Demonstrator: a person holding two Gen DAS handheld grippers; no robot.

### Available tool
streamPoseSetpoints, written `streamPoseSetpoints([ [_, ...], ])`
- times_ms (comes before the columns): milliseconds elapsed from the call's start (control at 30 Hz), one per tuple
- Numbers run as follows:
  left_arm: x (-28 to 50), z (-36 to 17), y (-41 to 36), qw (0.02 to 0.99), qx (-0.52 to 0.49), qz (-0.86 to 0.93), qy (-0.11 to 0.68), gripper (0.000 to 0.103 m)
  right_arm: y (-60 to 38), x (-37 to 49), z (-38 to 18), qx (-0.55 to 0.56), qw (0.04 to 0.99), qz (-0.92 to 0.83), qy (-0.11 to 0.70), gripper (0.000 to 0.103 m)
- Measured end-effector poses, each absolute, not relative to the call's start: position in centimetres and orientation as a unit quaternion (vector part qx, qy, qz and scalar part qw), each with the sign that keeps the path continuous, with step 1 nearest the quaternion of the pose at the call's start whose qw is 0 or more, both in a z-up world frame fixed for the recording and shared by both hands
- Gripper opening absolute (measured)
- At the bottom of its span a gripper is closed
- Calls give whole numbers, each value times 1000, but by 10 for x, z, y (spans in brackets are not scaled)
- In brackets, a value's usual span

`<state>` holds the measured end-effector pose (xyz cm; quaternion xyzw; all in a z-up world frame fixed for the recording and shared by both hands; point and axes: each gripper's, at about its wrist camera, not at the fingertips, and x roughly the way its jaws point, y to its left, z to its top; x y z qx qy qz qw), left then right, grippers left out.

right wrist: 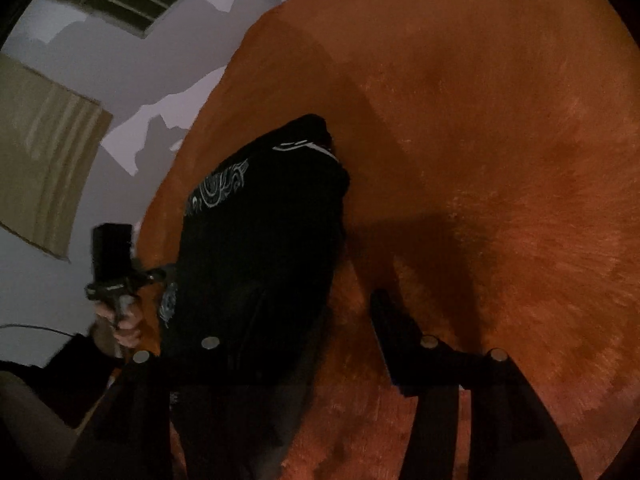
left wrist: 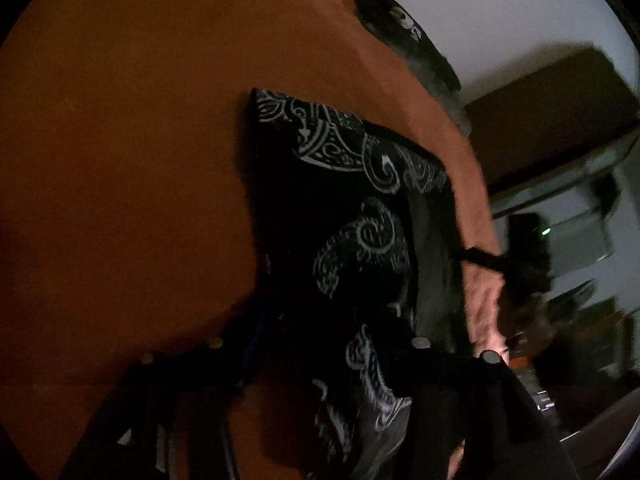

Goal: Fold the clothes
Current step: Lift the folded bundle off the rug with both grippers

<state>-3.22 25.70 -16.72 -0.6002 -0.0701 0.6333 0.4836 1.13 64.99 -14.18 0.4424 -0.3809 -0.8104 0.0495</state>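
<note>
1. Orange plush cloth covers the surface where the work goes on (a bed or a covered bench, it cannot be told which), with pale walls behind and the whole scene dim.
2. Lying on that orange cloth is the black patterned garment, already doubled into a compact slab; every place below is given relative to it.
3. The left tool stands over the garment's near end with its jaws apart. Cloth lies between and beneath them, but no pinch is visible, so it appears to hold nothing.
4. The right tool is also spread, one finger over the garment's near edge and the other on bare orange cloth beside it; it grips nothing.
5. Judged from this, a fold has just been laid down. To do the step well, both tools should lift straight clear so no hem drags along, then the edges should be checked for squareness before any further fold.
6. The left wrist view alone shows the white paisley print across the garment's top, a second dark garment at the far edge of the orange cloth well beyond it, and the person's hand on the other handle.
7. The right wrist view alone shows the garment's plain dark side, the bare orange expanse beside it, and a window high on the wall.
</note>
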Motion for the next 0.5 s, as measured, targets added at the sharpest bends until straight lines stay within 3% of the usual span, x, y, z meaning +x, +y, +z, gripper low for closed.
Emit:
streamPoseSetpoints([
  [333, -76, -161, 265, 496, -583, 631, -129, 52, 664, -31, -157, 393, 96, -789, -462, 49],
  [433, -90, -164, 261, 491, -582, 629, -157, 52, 654, -46, -158, 402, 96, -793, -447, 36],
  [500, -94, -167, 260, 498, -585, 619, -161, 50, 648, -47, -155, 394, 99, -800, -441, 20],
])
